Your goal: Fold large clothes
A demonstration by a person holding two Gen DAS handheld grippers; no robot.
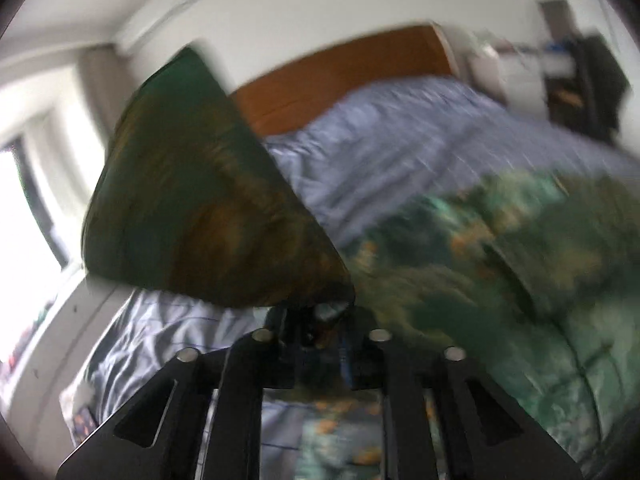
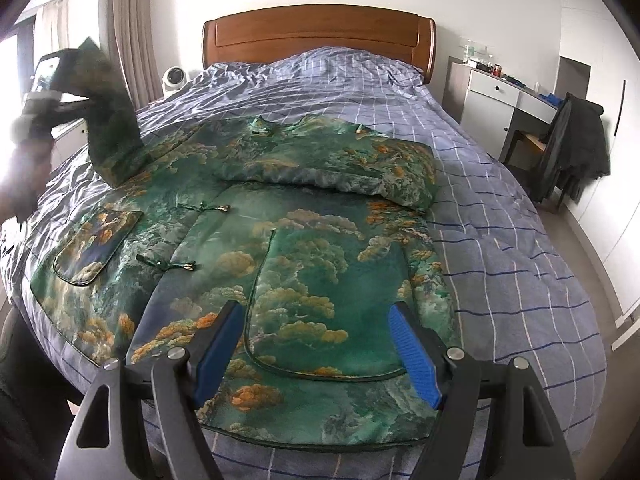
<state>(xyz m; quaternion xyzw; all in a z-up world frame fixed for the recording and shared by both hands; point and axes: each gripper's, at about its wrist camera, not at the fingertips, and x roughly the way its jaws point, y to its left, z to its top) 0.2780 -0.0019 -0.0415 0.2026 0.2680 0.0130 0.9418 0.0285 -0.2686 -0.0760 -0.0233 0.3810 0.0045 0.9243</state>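
A large green jacket (image 2: 304, 240) with orange cloud patterns lies spread on the bed, its right sleeve folded across the chest. My left gripper (image 1: 324, 320) is shut on the jacket's left sleeve (image 1: 200, 208) and holds it lifted above the bed; in the right wrist view the lifted sleeve (image 2: 108, 120) and the left gripper (image 2: 60, 88) show blurred at the far left. My right gripper (image 2: 316, 332) is open and empty, hovering over the jacket's lower hem near the foot of the bed.
The bed has a blue checked duvet (image 2: 500, 220) and a wooden headboard (image 2: 316, 32). A white desk (image 2: 504, 96) and a chair with a dark garment (image 2: 576, 148) stand to the right. A small white fan (image 2: 175, 78) sits left of the bed, near curtains.
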